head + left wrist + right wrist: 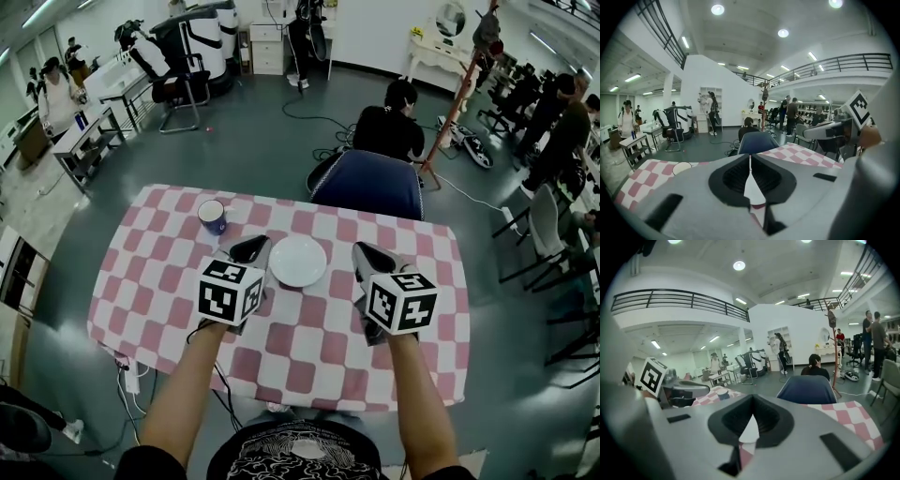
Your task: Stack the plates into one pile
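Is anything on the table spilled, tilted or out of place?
Nothing stands out. The white plate lies flat on the checked cloth, the blue cup stands upright apart from it, and no spill shows.

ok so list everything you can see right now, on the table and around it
table: one, covered by a pink and white checked cloth, centre of the head view
plate: one showing, white, mid-table between the grippers; whether more lie under it cannot be told
cup: one, dark blue, on the table, left of and beyond the plate
chair: one, blue, at the table's far side
seated person: one, black top, beyond the chair
other people: several, dark clothes, room's right edge
left gripper: grey, black jaws, shut, empty, left of the plate
right gripper: same, shut, empty, right of the plate
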Demonstrator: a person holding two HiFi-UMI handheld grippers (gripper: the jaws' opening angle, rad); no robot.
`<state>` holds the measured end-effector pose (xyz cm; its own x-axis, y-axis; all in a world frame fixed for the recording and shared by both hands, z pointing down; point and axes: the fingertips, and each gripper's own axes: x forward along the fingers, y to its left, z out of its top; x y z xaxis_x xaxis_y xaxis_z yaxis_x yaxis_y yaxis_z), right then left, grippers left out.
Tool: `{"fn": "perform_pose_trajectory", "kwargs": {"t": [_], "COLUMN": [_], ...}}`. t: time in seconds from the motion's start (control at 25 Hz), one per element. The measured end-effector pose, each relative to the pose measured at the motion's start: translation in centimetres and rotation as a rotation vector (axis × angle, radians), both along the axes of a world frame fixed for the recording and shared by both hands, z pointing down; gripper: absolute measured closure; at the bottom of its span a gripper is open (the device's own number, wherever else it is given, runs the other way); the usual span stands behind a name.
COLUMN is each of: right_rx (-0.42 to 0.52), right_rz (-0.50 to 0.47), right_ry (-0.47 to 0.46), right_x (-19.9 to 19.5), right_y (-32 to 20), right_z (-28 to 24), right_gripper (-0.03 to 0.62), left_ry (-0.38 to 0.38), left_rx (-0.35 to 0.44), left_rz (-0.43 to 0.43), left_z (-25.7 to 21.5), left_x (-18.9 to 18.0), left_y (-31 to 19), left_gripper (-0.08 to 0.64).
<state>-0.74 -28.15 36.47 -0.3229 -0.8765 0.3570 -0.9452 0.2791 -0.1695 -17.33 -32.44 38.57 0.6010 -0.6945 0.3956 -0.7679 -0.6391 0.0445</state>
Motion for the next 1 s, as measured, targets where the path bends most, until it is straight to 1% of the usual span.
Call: {"fn": "perform_pose_trajectory", "kwargs": {"t": [0.04, 0.24, 0.4, 0.68, 1.0], "right_rx": [0.012, 0.057, 0.063, 0.074, 0.076], "right_rz": [0.002, 0.015, 0.022, 0.04, 0.04], "right_ry": [0.01, 0.018, 0.032, 0.007, 0.008], "right_x": [0.0, -0.4, -0.6, -0.6, -1.0], "right_y": [0.3, 1.4, 1.8, 2.4, 2.4], "right_z": [-0.3, -1.4, -1.3, -1.5, -1.3], "right_gripper": [0.588, 0.588, 0.588, 0.588, 0.588], "left_ry": [-0.002, -0.002, -0.001, 0.002, -0.016], "left_rx": [0.011, 0.045, 0.061, 0.077, 0.071], "left_rz": [-0.005, -0.017, -0.019, -0.011, -0.01], "left_z": [-0.1, -0.5, -0.8, -1.4, -0.8], "left_x": [-0.2, -1.0, -1.5, -1.7, -2.1], "left_y": [0.2, 1.0, 1.3, 1.6, 1.8], "left_gripper": [0.555, 0.558, 0.558, 0.558, 0.558]}}
